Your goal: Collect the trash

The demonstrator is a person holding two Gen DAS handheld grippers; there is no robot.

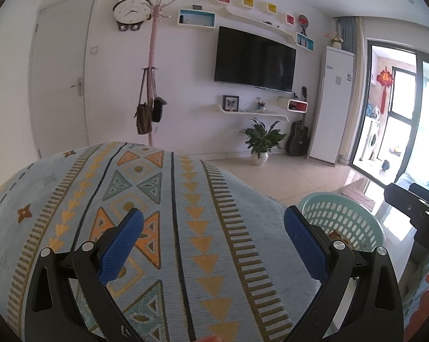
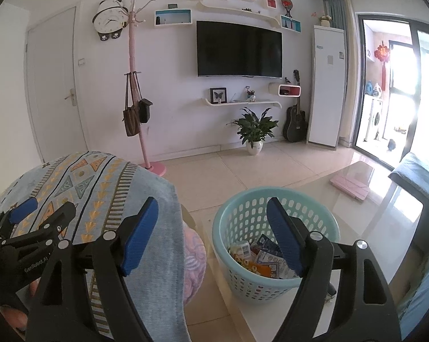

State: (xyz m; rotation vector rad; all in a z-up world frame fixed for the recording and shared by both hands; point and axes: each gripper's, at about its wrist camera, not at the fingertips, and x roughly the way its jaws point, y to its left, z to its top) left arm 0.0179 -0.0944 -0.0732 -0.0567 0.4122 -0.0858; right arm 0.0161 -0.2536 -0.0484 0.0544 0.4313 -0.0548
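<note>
A light green perforated basket stands on a glossy white table and holds several wrappers and packets. My right gripper is open and empty, raised above the basket's near left rim. My left gripper is open and empty over a blue patterned cloth that covers a rounded seat. The left gripper also shows at the left edge of the right wrist view. The basket also shows in the left wrist view, to the right of the cloth.
A pink folder lies on the far part of the table. A pink cushion sits under the cloth beside the basket. A sofa stands at right. A coat rack, potted plant, guitar and TV line the far wall.
</note>
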